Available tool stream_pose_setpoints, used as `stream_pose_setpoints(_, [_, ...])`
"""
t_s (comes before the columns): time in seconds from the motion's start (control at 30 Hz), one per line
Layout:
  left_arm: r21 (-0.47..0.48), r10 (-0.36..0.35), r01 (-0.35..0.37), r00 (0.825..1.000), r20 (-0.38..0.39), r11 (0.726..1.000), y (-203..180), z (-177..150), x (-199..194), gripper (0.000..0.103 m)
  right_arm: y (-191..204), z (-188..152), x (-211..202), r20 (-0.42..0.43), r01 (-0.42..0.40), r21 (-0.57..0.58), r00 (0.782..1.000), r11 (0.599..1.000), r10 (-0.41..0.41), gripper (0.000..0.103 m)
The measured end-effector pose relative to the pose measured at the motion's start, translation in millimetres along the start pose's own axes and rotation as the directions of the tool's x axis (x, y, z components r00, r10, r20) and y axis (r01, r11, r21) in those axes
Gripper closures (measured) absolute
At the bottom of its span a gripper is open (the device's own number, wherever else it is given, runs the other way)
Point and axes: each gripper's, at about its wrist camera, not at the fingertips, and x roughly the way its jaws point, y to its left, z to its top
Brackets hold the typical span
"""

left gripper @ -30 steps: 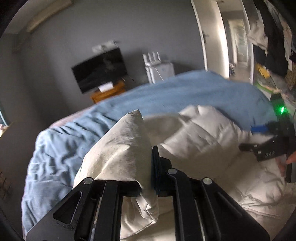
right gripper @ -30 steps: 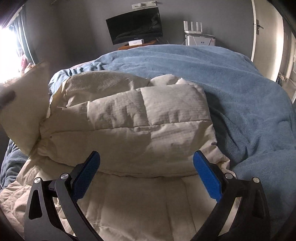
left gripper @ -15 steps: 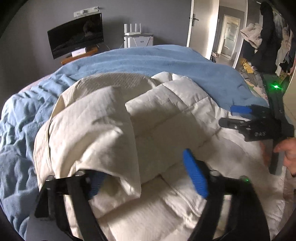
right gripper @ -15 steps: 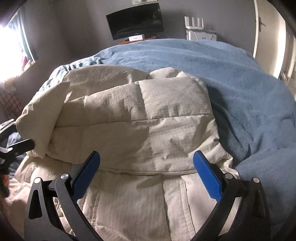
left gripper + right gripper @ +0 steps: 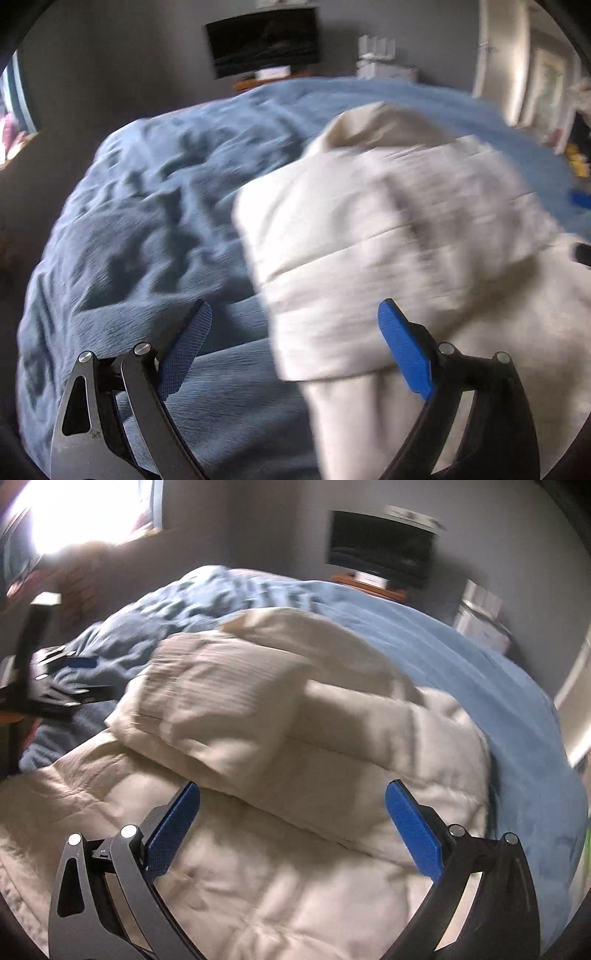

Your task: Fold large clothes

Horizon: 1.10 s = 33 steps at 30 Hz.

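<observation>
Jacket (image 5: 280,738), cream and quilted, heaped on blue blanket (image 5: 480,686), part folded over itself, spread toward near edge in right wrist view. Left gripper (image 5: 293,343) spread wide, gripping nothing, poised at jacket's left edge with left pad (image 5: 184,350) over blanket and right pad (image 5: 404,354) over cream fabric. Right gripper (image 5: 291,827) likewise wide apart and empty, above jacket's near part. Much blur in both views; possibly not touching fabric. TV (image 5: 264,40) on far wall. Bright window (image 5: 85,513) far left.
</observation>
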Motion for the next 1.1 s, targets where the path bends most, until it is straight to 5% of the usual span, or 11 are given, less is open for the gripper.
stream_pose_setpoints(0.17, [-0.011, -0.013, 0.013, 0.999, -0.048, 1.000, 3, -5, 26, 0.016, 58, 20, 29, -0.017, -0.026, -0.147, 1.000, 0.989, 0.024, 0.007])
stream_pose_setpoints(0.37, [0.003, -0.037, 0.038, 0.998, -0.057, 0.999, 1, -10, 36, 0.017, 85, 26, 72, -0.052, -0.006, -0.191, 0.999, 0.982, -0.005, 0.008])
stream_pose_setpoints(0.47, [-0.007, -0.050, 0.049, 0.997, -0.062, 0.999, 3, -10, 44, 0.017, 85, 22, 83, -0.035, 0.045, -0.211, 0.998, 0.976, -0.053, 0.019])
stream_pose_setpoints(0.53, [0.000, -0.050, 0.050, 0.997, -0.061, 0.999, 2, -10, 45, 0.017, 80, 20, 83, -0.025, 0.054, -0.206, 0.998, 0.977, -0.061, 0.040])
stream_pose_setpoints(0.63, [0.003, -0.052, 0.052, 0.997, -0.064, 0.999, 1, -11, 46, 0.017, 60, 21, 69, 0.005, 0.069, -0.131, 0.998, 0.989, -0.068, 0.049])
stream_pose_setpoints(0.83, [0.000, -0.054, 0.054, 0.996, -0.068, 0.999, 1, -11, 47, 0.017, -11, 15, 37, 0.039, 0.105, 0.067, 0.993, 0.992, -0.107, 0.049])
stream_pose_setpoints(1.1, [0.005, -0.043, 0.043, 0.996, -0.074, 0.999, 0, -11, 49, 0.017, -108, -13, 35, -0.040, 0.171, 0.301, 0.985, 0.938, -0.167, 0.049])
